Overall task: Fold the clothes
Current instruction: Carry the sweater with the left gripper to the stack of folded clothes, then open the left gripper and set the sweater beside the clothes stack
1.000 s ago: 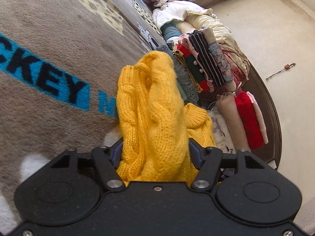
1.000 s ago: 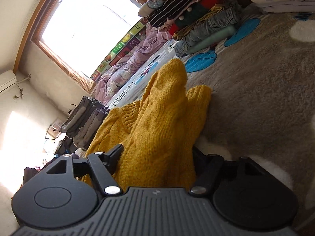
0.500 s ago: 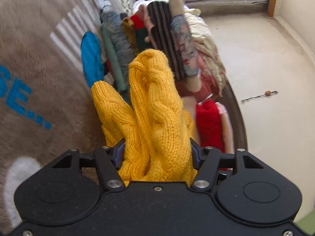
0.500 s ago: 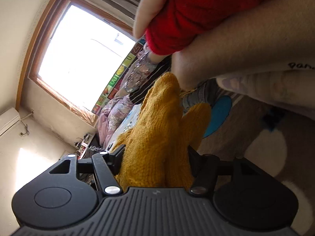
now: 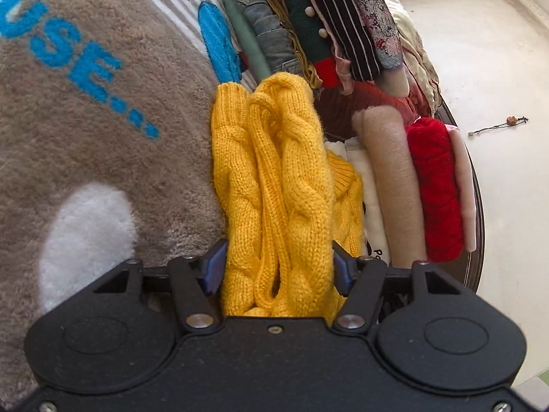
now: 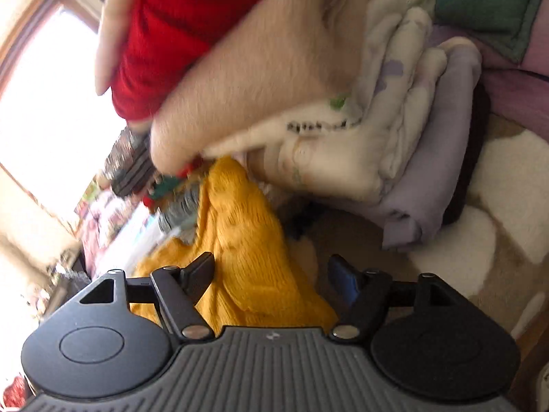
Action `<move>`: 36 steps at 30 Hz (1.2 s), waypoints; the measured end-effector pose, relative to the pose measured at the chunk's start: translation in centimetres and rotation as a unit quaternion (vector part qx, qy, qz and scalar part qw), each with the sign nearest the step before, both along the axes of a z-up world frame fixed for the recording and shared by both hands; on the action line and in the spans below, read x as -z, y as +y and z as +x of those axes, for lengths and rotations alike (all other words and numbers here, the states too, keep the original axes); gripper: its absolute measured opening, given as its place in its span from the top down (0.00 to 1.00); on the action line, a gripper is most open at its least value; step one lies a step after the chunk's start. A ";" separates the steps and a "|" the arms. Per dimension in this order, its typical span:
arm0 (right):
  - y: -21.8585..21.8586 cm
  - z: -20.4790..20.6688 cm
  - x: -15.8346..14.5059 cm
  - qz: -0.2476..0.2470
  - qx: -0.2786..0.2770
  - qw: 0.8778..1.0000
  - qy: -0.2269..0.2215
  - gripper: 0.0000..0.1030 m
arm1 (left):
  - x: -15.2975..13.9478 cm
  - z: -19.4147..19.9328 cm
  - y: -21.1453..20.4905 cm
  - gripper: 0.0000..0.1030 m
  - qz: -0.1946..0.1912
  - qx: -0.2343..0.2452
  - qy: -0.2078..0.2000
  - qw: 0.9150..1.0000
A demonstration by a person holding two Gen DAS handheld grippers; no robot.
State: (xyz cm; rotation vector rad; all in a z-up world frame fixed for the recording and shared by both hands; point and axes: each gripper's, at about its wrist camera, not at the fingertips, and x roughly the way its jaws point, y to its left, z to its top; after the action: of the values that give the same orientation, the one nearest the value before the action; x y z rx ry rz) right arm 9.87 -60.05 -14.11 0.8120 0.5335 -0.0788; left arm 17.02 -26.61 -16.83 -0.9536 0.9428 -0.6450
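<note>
A folded yellow cable-knit sweater (image 5: 281, 185) fills the jaws of my left gripper (image 5: 278, 267), which is shut on it and holds it against a pile of folded clothes (image 5: 405, 178) on the rug. In the right wrist view the same sweater (image 6: 247, 250) lies between the fingers of my right gripper (image 6: 274, 274). Those jaws stand apart, with a gap on the right side beside the blue pad (image 6: 343, 278). The sweater's far end touches the clothes pile (image 6: 308, 79).
A brown rug (image 5: 85, 120) with blue letters and white patches lies under everything. A second stack of folded clothes (image 5: 308, 27) stands behind. Bare cream floor (image 5: 497, 68) lies to the right. A bright window (image 6: 44, 113) shows in the blurred right view.
Both grippers carried the sweater forward to the clothes piles. My right gripper has opened and the sweater has slipped out of its tight grip. The left stays shut.
</note>
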 end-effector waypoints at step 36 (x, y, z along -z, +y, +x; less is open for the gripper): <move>12.4 -10.6 -12.9 -0.247 0.022 0.964 0.096 0.00 | -16.0 -9.6 -2.0 0.00 0.420 0.081 -0.308 0.850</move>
State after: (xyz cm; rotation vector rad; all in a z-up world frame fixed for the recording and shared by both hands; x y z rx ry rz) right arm -0.71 -47.68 -1.24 0.3276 0.6438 -0.3215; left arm 7.37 -28.59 -0.79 0.1338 0.6099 -0.5402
